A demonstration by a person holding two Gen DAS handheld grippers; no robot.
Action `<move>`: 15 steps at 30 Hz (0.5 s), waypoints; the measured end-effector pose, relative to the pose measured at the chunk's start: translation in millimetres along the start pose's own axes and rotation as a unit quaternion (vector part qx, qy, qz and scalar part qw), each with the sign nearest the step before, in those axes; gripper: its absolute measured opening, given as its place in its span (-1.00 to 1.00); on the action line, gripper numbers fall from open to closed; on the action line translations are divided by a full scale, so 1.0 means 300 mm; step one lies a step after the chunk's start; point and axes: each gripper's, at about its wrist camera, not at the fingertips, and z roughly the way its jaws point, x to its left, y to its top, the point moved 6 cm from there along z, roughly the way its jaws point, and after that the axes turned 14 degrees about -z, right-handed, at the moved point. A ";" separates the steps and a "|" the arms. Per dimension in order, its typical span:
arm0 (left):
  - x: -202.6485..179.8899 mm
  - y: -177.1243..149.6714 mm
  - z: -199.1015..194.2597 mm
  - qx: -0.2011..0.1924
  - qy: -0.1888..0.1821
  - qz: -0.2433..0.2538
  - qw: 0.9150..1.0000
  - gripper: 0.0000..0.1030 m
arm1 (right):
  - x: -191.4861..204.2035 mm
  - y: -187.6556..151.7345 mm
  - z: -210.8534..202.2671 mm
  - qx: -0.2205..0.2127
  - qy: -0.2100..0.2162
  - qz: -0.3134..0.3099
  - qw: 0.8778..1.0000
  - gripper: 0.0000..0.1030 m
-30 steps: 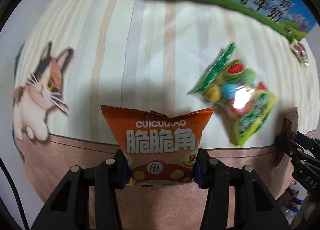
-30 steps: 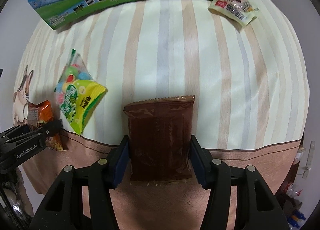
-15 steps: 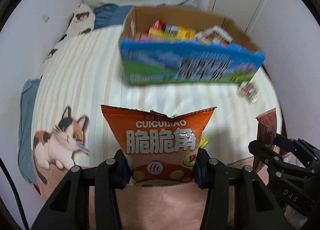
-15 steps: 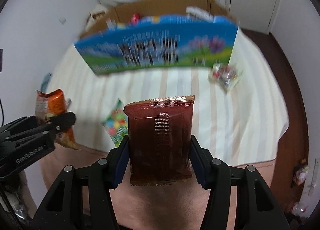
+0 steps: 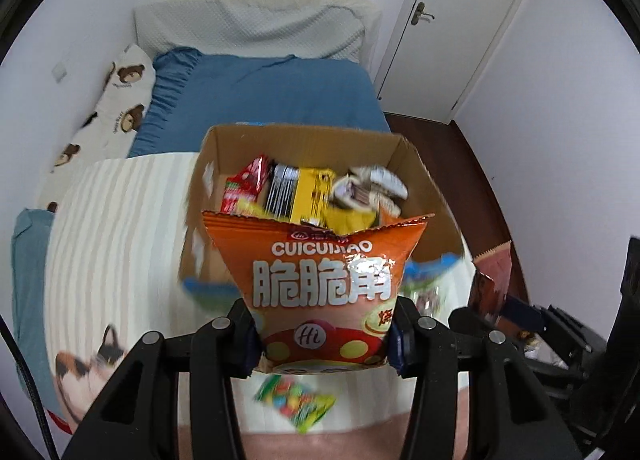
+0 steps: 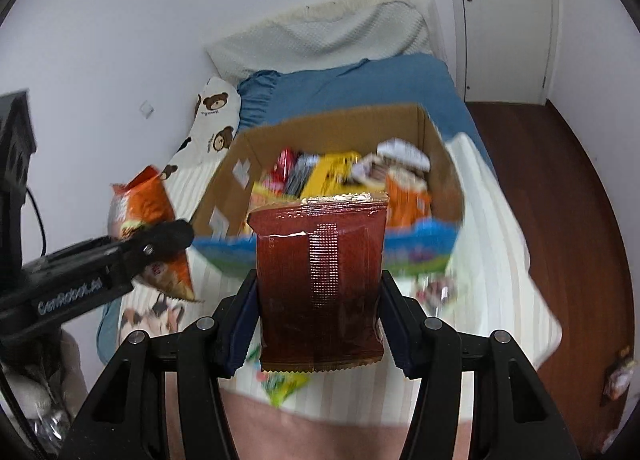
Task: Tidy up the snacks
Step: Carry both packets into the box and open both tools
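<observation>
My left gripper (image 5: pixel 324 334) is shut on an orange snack bag (image 5: pixel 320 284) with white lettering, held upright above the bed. My right gripper (image 6: pixel 318 320) is shut on a dark red-brown packet (image 6: pixel 320 284). Beyond both stands an open cardboard box (image 5: pixel 424 196) with a blue-green printed front, filled with several snack packs. In the right wrist view the left gripper (image 6: pixel 168 238) and its orange bag (image 6: pixel 136 208) show at the left. A green bag of coloured candies (image 5: pixel 296 406) lies on the striped blanket below the left gripper.
The striped cream blanket (image 5: pixel 120 228) with a cat print covers the near bed; a blue sheet (image 5: pixel 260 100) and bear-print pillow (image 5: pixel 120 100) lie behind the box. A small snack pack (image 6: pixel 436 292) lies right of the box. A white door (image 5: pixel 460 20) and dark wood floor (image 6: pixel 560 180) are on the right.
Both grippers have risen with their packs and tilted up. The view went from the blanket to the open top of the box and the room behind.
</observation>
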 end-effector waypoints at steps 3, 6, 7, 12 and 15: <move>0.007 0.126 0.100 0.024 0.018 -0.005 1.000 -0.12 | -0.052 0.114 0.086 0.008 -0.002 0.003 1.000 0.14; 0.040 0.227 0.216 0.049 0.042 -0.014 0.998 -0.12 | -0.105 0.215 0.188 0.029 -0.006 0.003 1.000 0.14; 0.053 0.256 0.260 0.064 0.046 -0.022 0.997 -0.12 | -0.121 0.248 0.229 0.038 -0.008 0.004 0.999 0.14; 0.101 0.352 0.409 0.105 0.068 -0.043 0.991 -0.12 | -0.172 0.355 0.397 0.077 -0.012 0.006 0.997 0.14; 0.120 0.389 0.472 0.122 0.082 -0.051 0.988 -0.11 | -0.200 0.405 0.495 0.102 -0.006 0.017 0.995 0.14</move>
